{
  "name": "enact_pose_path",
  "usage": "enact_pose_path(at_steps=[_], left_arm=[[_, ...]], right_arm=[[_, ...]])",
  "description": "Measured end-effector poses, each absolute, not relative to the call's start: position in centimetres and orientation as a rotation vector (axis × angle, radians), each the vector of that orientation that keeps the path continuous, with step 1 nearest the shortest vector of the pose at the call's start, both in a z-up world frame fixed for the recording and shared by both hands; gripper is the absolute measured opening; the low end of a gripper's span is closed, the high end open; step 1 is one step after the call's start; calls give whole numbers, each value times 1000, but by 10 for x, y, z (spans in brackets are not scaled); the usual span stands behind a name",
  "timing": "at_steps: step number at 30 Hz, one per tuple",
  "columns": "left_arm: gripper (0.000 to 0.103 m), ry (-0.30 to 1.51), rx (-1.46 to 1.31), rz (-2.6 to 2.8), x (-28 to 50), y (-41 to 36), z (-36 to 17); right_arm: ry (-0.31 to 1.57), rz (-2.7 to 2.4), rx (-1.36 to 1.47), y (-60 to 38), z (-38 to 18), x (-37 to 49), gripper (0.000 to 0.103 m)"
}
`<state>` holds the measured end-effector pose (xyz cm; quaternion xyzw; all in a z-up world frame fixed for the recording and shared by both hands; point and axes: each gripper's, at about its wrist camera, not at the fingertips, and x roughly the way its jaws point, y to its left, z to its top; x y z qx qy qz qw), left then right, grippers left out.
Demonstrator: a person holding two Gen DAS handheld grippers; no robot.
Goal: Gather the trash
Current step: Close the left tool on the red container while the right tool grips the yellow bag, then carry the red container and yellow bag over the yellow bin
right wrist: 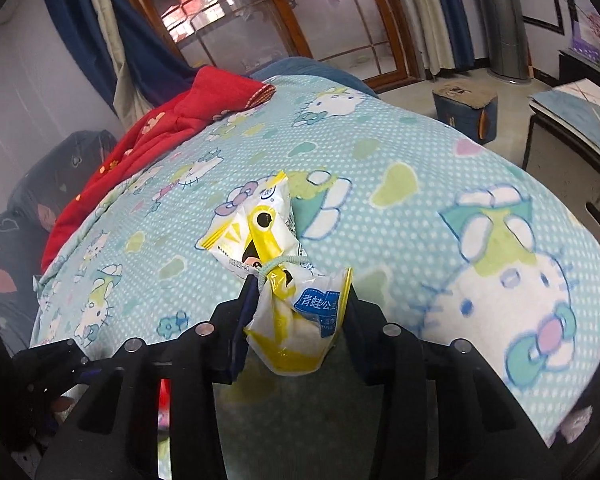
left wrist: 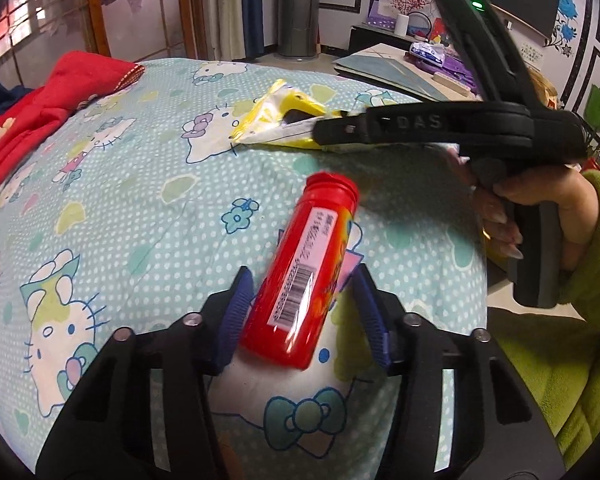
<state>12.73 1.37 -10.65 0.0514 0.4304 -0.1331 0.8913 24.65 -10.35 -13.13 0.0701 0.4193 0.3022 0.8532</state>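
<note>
You have one red tube, one yellow-and-white wrapper, one cartoon-cat blanket, one red quilt and two grippers, the left gripper and the right gripper.

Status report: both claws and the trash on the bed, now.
Left claw open around the red tube, right pad not touching. Right claw shut on yellow wrapper. Both on the blanket; nothing blocking.

L gripper jaws apart; R gripper clamped.
</note>
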Motion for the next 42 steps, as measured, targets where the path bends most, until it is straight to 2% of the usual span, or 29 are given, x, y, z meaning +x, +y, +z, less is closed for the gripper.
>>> enact_pose_path(at_steps=[7, 13, 42], left_arm=[[27, 887, 79, -255, 128, 18, -105], [23, 853, 54, -235, 125, 19, -99], [22, 738, 2, -367, 121, -57, -61]], right_arm=[[870, 596, 160, -127, -127, 229, 35], [859, 549, 174, -151, -122, 223, 34], [797, 302, 252, -297, -94, 173, 34]])
